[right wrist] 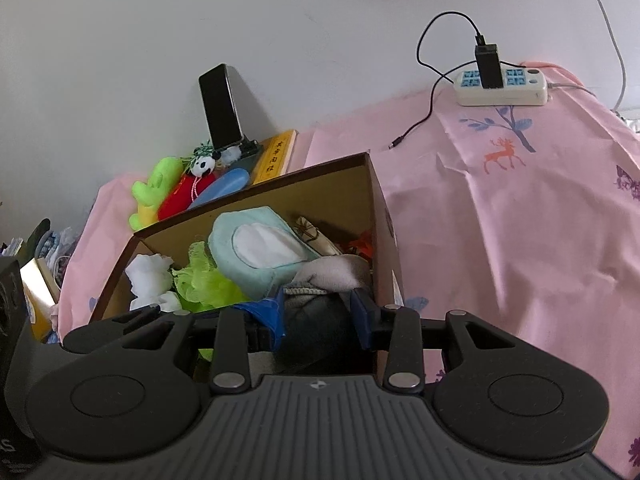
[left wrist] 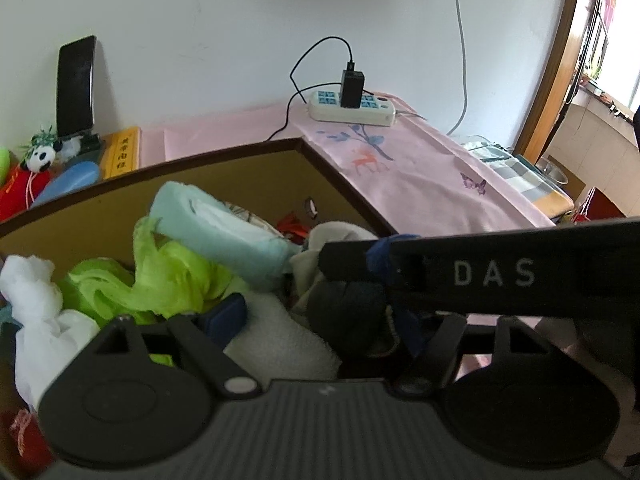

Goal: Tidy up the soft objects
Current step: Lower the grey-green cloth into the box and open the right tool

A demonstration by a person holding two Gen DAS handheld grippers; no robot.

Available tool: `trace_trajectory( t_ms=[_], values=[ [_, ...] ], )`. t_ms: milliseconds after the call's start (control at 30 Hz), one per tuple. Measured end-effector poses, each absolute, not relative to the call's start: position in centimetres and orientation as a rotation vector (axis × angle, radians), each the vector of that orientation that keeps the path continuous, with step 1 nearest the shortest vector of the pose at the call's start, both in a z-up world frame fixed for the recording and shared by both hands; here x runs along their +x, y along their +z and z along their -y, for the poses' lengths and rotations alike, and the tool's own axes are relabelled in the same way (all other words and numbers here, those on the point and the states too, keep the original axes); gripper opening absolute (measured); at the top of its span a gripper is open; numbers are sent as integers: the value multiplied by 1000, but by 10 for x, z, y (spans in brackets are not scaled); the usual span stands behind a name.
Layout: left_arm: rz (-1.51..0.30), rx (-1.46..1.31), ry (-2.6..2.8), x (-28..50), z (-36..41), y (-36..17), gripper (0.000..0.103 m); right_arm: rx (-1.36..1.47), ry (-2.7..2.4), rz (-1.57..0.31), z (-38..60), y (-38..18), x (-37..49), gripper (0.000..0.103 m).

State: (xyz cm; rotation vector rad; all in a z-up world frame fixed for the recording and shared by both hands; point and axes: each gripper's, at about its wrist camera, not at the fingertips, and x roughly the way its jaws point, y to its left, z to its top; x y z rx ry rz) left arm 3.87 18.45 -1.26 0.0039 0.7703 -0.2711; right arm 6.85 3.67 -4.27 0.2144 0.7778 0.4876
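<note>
Nearest in the right wrist view, the right tool [right wrist: 318, 316] has its two blue-padded fingers closed against a dark grey, soft fabric bundle [right wrist: 316, 326], which sits at the near edge of the cardboard box [right wrist: 328, 184]. In the left wrist view, the left tool [left wrist: 316, 320] stands with its fingers spread wide; one blue pad [left wrist: 228, 316] rests beside a white foam-textured piece [left wrist: 276, 344], and nothing is clamped between the fingers. The right tool's black body, lettered "DAS", crosses the right of this view.

The box is rectangular, with matte tan inner walls and a dark brown rim. Its contents lie heaped together:
- a dark fabric bundle, at the near side;
- a beige-grey knit cloth [right wrist: 332, 272], folded, just behind the bundle;
- a pale teal padded item [right wrist: 260, 248] with a white quilted centre, tilted against the pile;
- a lime green mesh puff [right wrist: 208, 280], ruffled, beside the teal item;
- a white fluffy wad [right wrist: 148, 276], at the left wall.

The box stands on a table covered by a pink cloth [right wrist: 520, 240], smooth, printed with a deer and branches. Beyond the box lie a green plush toy [right wrist: 154, 192], a small panda plush [right wrist: 202, 166] and a blue rounded case [right wrist: 224, 186]. A black phone [right wrist: 220, 106] stands upright against the white wall. Farther right, a white power strip [right wrist: 502, 86] carries a black adapter with a thin cable.
</note>
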Motion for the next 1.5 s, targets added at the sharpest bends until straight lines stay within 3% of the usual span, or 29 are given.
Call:
trace_trajectory(
  t_ms=[1500],
  values=[
    [-807,36,-187,27,-183,0,73,210,452,-748,-31,-34,45,19]
  ],
)
